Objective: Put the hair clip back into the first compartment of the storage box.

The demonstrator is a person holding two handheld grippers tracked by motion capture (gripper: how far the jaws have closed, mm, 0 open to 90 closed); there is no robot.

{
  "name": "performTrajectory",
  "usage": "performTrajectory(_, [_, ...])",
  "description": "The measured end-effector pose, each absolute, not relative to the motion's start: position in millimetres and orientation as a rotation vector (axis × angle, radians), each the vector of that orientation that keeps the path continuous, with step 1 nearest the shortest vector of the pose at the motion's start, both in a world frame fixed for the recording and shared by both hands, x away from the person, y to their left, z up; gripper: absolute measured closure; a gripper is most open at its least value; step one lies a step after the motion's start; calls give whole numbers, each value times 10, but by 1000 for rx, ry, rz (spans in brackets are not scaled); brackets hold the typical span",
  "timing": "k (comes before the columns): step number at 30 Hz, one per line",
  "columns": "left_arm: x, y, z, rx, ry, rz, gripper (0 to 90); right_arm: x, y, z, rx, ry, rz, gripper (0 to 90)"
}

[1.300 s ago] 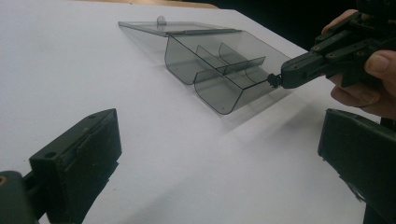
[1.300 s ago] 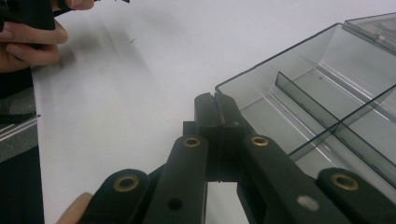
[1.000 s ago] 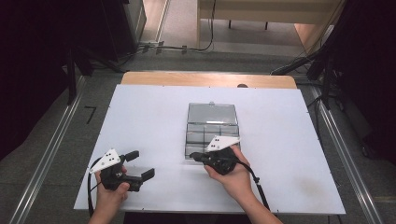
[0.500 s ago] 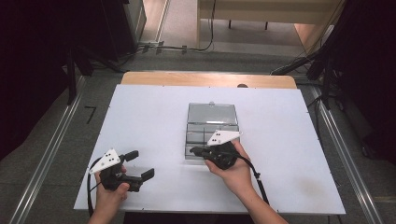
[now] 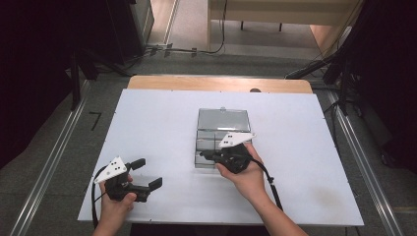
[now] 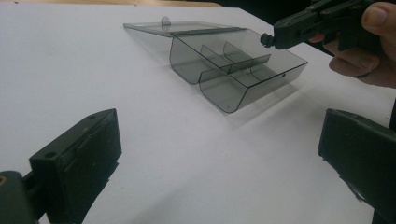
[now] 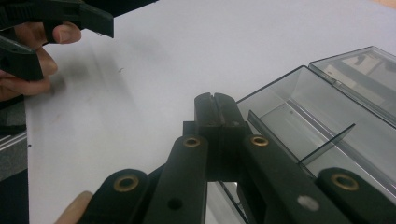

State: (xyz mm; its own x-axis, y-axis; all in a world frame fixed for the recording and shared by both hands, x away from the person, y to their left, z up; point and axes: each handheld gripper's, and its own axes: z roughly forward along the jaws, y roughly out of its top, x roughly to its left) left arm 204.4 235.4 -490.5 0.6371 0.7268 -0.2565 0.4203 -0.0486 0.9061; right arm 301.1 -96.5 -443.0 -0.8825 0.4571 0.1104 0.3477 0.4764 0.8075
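A smoky clear plastic box (image 5: 212, 143) lies in the middle of the white table, its lid (image 5: 222, 119) folded flat on the far side. Its divided compartments (image 6: 233, 70) look empty. My right gripper (image 5: 202, 155) is shut with nothing between its jaws, and its tip (image 7: 215, 100) hovers at the box's near left corner (image 7: 280, 107). In the left gripper view the right gripper (image 6: 268, 41) pokes in over the box's edge. My left gripper (image 5: 149, 172) rests open near the table's front left, with its jaws wide apart (image 6: 219, 154) and only bare table between them.
The white table top (image 5: 147, 123) reaches to a wooden strip (image 5: 216, 83) at the far edge. Metal rails (image 5: 54, 157) run along the floor on both sides. Cables and dark stands (image 5: 314, 69) lie beyond the far end.
My right gripper has edged a little forward over the near part of the box. The left gripper and the box have stayed where they were.
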Motion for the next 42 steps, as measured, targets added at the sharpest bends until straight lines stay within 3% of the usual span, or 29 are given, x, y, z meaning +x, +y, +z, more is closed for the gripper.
performTrajectory(42, [2037, 2342, -4907, 1681, 950, 332, 0, 3365, -982, -4439, 786, 2584, 1391, 880])
